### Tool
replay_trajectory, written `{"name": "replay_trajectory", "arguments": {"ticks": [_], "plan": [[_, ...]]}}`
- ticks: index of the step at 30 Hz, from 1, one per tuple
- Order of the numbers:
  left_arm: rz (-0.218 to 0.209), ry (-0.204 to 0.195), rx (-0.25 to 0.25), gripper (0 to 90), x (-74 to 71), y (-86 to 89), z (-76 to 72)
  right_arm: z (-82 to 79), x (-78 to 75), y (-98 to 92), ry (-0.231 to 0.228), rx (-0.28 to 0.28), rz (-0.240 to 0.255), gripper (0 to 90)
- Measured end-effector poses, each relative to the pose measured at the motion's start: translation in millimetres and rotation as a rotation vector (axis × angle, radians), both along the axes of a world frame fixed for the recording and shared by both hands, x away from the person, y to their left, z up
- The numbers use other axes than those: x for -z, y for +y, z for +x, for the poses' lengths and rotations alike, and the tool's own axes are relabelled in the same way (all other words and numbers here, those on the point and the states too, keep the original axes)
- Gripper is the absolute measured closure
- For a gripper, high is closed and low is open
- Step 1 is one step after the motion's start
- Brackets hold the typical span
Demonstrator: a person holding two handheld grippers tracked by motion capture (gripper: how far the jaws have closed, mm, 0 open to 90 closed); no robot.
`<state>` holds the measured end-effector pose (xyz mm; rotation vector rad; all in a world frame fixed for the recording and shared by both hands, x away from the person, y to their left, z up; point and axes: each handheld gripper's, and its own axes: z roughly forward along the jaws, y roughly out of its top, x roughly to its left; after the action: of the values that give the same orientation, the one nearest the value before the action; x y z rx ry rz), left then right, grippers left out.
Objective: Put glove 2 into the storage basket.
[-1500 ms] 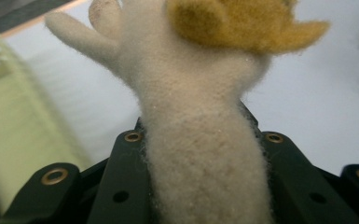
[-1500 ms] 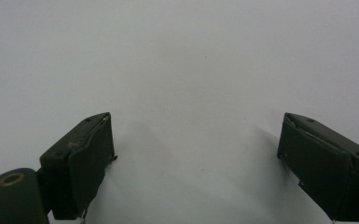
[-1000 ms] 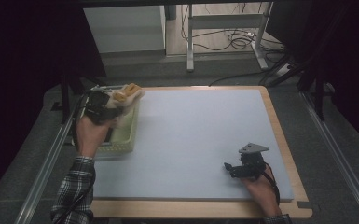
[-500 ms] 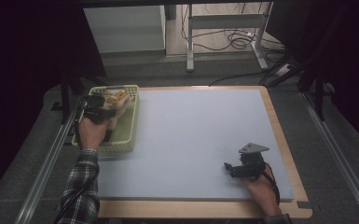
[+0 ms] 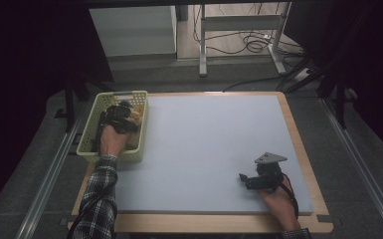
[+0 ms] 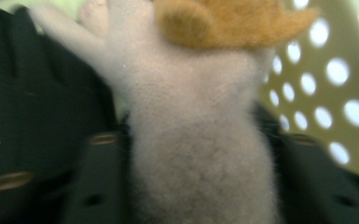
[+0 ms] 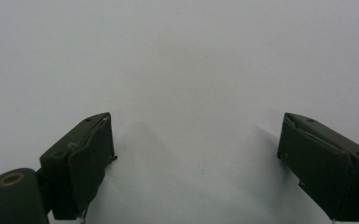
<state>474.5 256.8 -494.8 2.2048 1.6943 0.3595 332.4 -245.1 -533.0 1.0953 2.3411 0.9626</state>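
Observation:
A pale plush toy with an orange patch (image 5: 137, 112) lies in the light green perforated basket (image 5: 122, 93) at the table's left. My left gripper (image 5: 124, 114) is down inside the basket over it. Its jaws have just been opening. In the left gripper view a furry limb of the toy (image 6: 186, 84) stands between the spread jaws of the left gripper (image 6: 203, 144) without being squeezed. My right gripper (image 5: 243, 178) rests on the mat near the front right. In the right gripper view the right gripper (image 7: 196, 140) is open over bare mat.
A blue-grey mat (image 5: 214, 134) covers the wooden table (image 5: 306, 164). The basket wall (image 6: 335, 93) rises close beside the left jaws. Beyond the table's far edge stand a white cabinet (image 5: 132, 30) and metal legs with cables (image 5: 239, 42) on the floor.
The left hand has sunk with the toy from above the basket's far rim down into the basket, and its jaws have spread. The right hand has not moved.

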Motion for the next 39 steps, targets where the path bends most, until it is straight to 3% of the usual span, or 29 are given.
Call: {"name": "replay_trajectory", "arguments": {"ticks": [2,6,10,12,21,28,39], "plan": [[-0.019,0.01,0.002,22.5,-1.1,1.2,-0.2,0.0,0.0,0.0,0.0,0.0,0.0,10.3],[-0.056,-0.01,0.015,12.2,-13.4,5.7,-7.6,0.0,0.0,0.0,0.0,0.0,0.0,10.3],[-0.127,-0.048,0.029,10.5,-24.7,12.8,-16.7,0.0,0.0,0.1,0.0,0.0,-0.001,10.3],[-0.141,-0.077,0.039,10.5,-28.2,14.5,-21.3,0.0,0.0,0.1,0.0,0.0,-0.001,10.3],[-0.144,-0.167,0.093,4.8,-32.5,16.6,-38.7,0.0,0.0,0.1,0.0,0.0,-0.001,10.3],[-0.184,-0.222,0.132,2.0,-34.2,20.9,-54.0,0.0,0.0,0.1,0.0,0.0,-0.001,10.2],[-0.181,-0.265,0.159,1.4,-35.5,27.0,-70.5,-0.1,0.0,0.1,0.0,0.0,-0.001,10.3]]}}
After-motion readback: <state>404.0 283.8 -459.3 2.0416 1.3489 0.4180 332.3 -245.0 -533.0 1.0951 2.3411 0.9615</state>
